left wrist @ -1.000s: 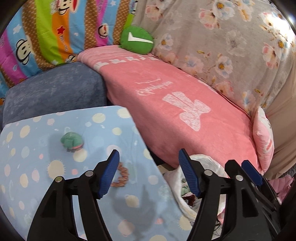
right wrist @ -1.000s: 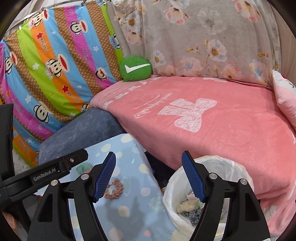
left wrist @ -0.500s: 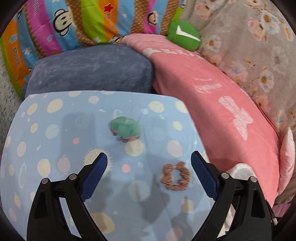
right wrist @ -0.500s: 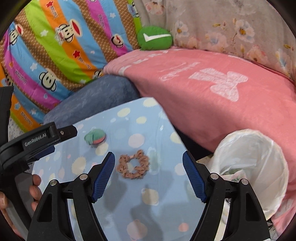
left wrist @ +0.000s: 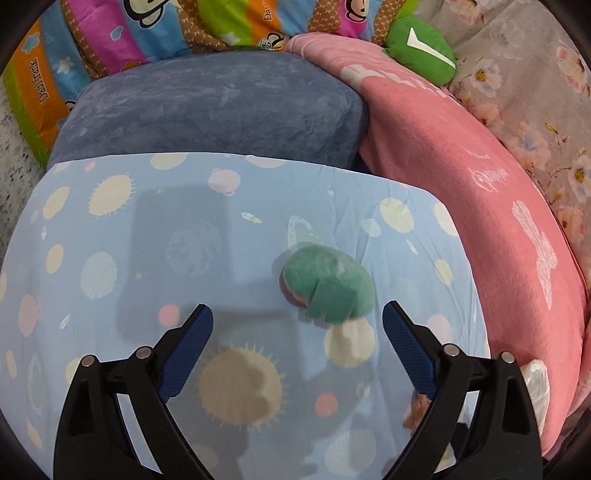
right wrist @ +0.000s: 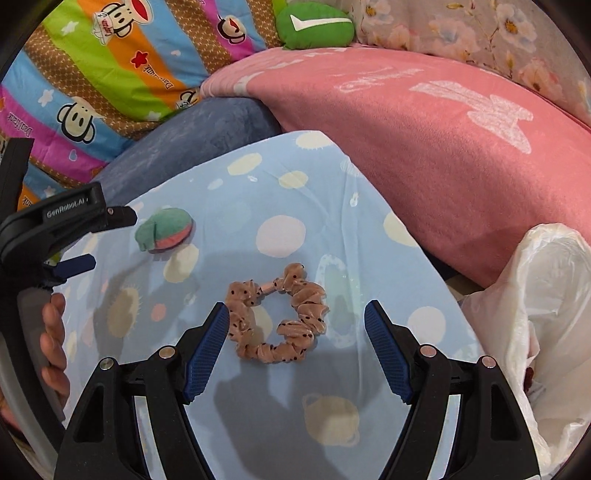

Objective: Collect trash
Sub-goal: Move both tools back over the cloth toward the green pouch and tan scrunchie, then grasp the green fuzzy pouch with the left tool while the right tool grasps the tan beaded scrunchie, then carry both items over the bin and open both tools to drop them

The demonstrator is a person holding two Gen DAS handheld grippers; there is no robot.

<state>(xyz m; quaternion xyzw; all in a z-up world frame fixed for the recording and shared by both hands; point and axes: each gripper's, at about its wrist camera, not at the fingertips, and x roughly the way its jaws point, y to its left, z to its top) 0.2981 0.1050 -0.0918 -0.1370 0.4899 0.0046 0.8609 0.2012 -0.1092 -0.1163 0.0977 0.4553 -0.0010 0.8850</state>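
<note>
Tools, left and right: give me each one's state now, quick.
Left tool: open, jaws just widened, holding nothing; green plush piece lies just ahead.
Right tool: open, empty, over the pink scrunchie.

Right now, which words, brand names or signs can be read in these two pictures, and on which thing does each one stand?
"GenRobot.AI": white print on the black body of the left gripper.
"Dail frank": on an orange stripe of the monkey-print striped quilt; the last letters are uncertain.
White tick sign, no letters: on the green cushion.
White script and block letters on the pink blanket: upside down, not readable.
</note>
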